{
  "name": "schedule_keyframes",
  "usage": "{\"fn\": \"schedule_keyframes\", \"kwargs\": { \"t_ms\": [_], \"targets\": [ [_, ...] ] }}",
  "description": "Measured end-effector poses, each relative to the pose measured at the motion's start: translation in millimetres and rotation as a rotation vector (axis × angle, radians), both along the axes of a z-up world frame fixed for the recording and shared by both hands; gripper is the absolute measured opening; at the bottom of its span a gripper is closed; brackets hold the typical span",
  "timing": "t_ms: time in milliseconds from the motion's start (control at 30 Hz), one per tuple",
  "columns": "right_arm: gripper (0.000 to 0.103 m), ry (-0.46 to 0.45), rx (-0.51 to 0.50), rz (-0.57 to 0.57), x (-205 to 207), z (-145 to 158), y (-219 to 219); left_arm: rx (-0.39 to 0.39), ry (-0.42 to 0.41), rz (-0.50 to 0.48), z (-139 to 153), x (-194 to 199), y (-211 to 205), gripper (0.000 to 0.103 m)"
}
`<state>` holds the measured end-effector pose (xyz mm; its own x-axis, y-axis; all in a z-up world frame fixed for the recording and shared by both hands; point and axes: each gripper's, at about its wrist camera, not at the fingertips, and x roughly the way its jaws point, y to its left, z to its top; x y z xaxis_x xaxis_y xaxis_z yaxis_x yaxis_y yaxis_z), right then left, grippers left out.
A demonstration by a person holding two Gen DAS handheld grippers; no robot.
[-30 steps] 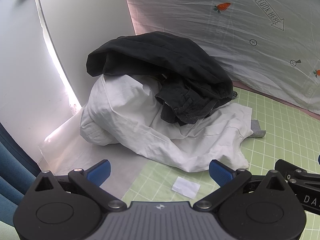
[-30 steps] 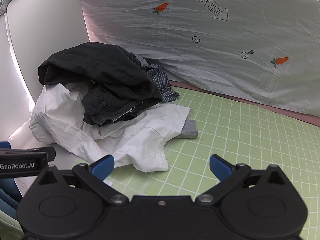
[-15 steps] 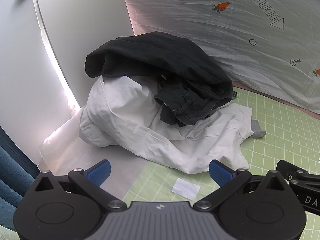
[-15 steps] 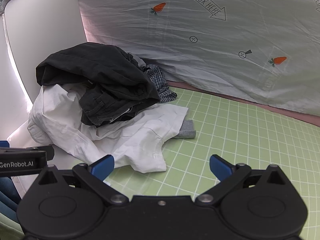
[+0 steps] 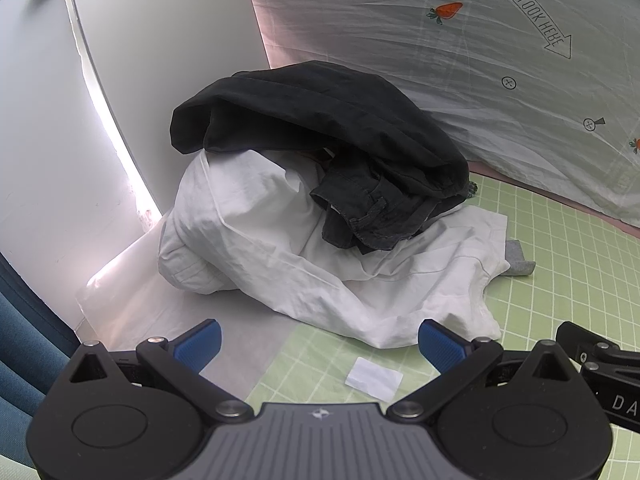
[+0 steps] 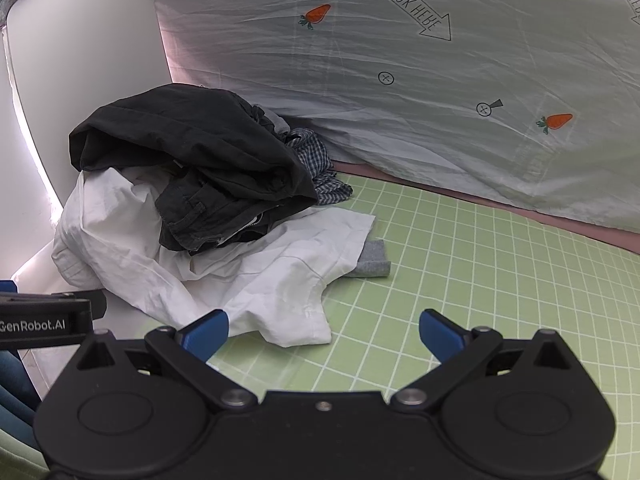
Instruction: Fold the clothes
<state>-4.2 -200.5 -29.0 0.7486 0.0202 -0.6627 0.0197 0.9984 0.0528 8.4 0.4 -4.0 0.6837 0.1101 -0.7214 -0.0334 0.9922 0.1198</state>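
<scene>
Green gridded cutting-mat material covers the table (image 6: pixel 500 288), and everything here is placed against the heap of clothes at its far left corner. That heap's base is a crumpled white cotton shirt (image 5: pixel 280 248), its hem spilling toward the cameras; draped on top lies a pair of dark charcoal trousers (image 5: pixel 340 120), with a blue-checked garment (image 6: pixel 320 168) tucked behind and a small grey knit piece (image 6: pixel 372 264) poking out at the right edge. Compared with a second ago the heap sits marginally farther off in both views and nothing in it has shifted, so folding has not begun. No container is visible. Nearest the heap's front edge, the left tool (image 5: pixel 320 340) and right tool (image 6: pixel 324 328) hover with jaws wide, empty. A small white paper slip (image 5: pixel 374 374) lies just before the shirt.
</scene>
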Motion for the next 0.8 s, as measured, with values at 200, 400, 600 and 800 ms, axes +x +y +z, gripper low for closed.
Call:
{"fn": "schedule_keyframes", "kwargs": {
  "t_ms": [200, 400, 600, 800],
  "targets": [
    [0.103, 0.004, 0.001, -0.002, 1, 0, 0, 0.003, 0.011, 0.007, -2, 1, 1, 0.103],
    [0.103, 0.006, 0.002, -0.012, 2, -3, -2, 0.015, 0.029, 0.015, -5, 3, 0, 0.103],
    [0.103, 0.025, 0.004, -0.018, 8, -7, -6, 0.008, 0.058, 0.035, -9, 11, 1, 0.103],
    [0.103, 0.016, -0.005, -0.028, 32, -11, -14, -0.005, 0.106, 0.073, -15, 36, 9, 0.103]
  ]
}}
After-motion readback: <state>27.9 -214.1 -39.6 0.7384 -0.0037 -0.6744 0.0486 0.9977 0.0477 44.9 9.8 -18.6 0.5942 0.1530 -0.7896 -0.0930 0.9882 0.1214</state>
